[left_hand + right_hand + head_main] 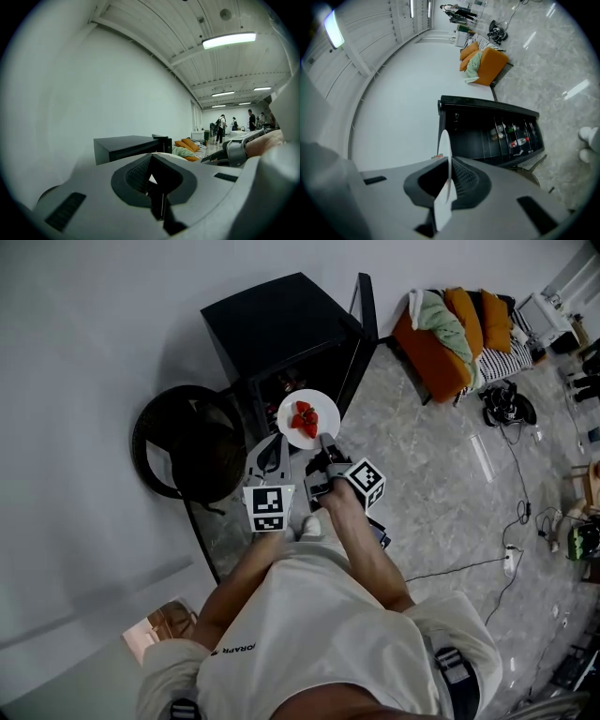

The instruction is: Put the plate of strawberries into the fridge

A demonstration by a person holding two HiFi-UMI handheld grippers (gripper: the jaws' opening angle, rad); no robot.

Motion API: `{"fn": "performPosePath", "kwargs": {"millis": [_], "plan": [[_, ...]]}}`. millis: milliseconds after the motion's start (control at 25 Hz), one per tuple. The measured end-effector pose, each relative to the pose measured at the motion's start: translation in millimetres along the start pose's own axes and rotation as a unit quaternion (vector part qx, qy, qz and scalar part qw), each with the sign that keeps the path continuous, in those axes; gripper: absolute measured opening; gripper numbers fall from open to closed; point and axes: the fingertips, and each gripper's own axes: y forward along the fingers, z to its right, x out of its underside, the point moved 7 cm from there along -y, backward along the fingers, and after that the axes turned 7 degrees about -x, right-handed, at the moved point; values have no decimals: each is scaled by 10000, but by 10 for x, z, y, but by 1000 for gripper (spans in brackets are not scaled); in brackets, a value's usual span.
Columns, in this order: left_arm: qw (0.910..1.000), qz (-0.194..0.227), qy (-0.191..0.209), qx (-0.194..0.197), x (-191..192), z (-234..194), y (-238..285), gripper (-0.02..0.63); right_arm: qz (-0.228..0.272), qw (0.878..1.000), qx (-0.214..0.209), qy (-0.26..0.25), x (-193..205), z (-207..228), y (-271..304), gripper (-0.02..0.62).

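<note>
Currently: plate w/ strawberries, clamped at 6 o'clock by right gripper; left gripper closed, empty. Fridge open at 12 o'clock; insertion pending.

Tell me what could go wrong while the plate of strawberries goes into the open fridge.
1. The right gripper clamps the plate only at its rim, and the left gripper, jaws together, seems not to grip it; the plate may tilt and the loose strawberries roll off.
2. The fridge is low, with bottles inside; the plate might knock them or the open door.
</note>
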Motion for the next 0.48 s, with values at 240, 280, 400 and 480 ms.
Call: {"fn": "performPosePath", "kwargs": {"millis": [240,280,400,480], "plan": [[9999,-33,77,-89,130,-11,76,2,-77,9999,-16,-75,-7,156,70,20],[9999,-34,81,-102,152,-11,99,2,-71,10000,-22,-62,-20,197,94,20],[9998,-134,52,-117,151,37,258,2,-53,10000,29,2,-149,250,220,20],[9997,-213,64,-84,71,103,458,2,-65,9999,81,44,-303,212,374,20]]}}
